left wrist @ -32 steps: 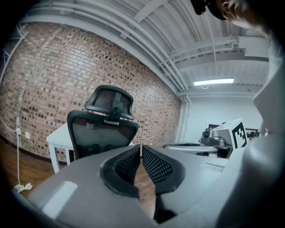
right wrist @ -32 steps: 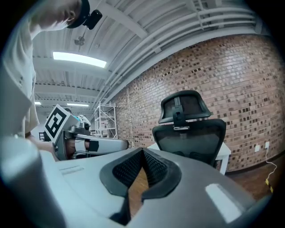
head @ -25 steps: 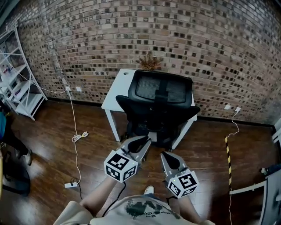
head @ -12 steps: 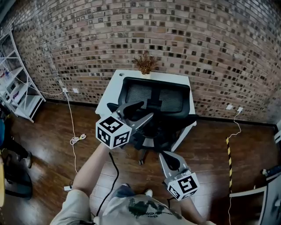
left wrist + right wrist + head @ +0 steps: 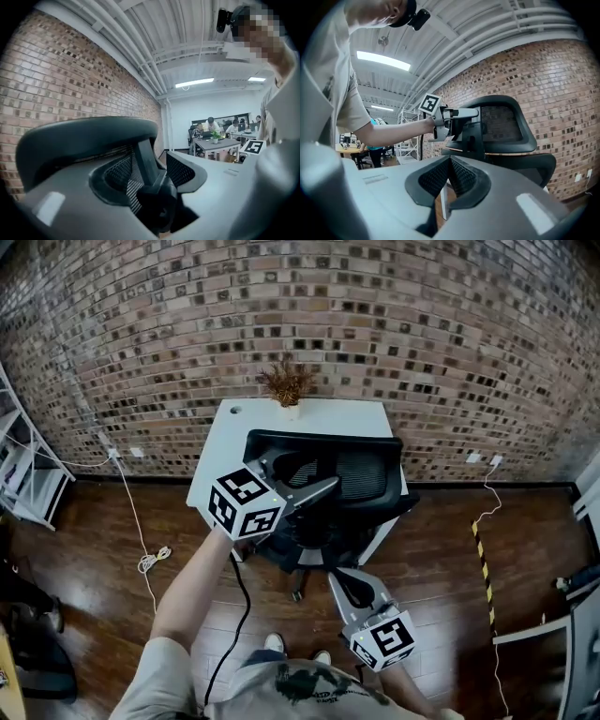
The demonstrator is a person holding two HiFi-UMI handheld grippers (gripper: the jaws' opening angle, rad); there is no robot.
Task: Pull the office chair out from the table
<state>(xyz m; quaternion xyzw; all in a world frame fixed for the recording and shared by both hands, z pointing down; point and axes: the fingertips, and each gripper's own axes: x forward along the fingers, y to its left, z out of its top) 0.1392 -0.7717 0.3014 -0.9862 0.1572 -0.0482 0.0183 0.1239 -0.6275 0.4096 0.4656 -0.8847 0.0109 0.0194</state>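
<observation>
Left gripper: you raised it from low in front of you to the top of the office chair back. Its jaws have just been opening and now stand wide, with the chair's centre spine between them. The head view has closed in on the table.

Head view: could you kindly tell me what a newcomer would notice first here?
A black office chair stands tucked under the white table by the brick wall. The left gripper reaches its backrest, jaws just opened wide around the centre post, not pressing it.
</observation>
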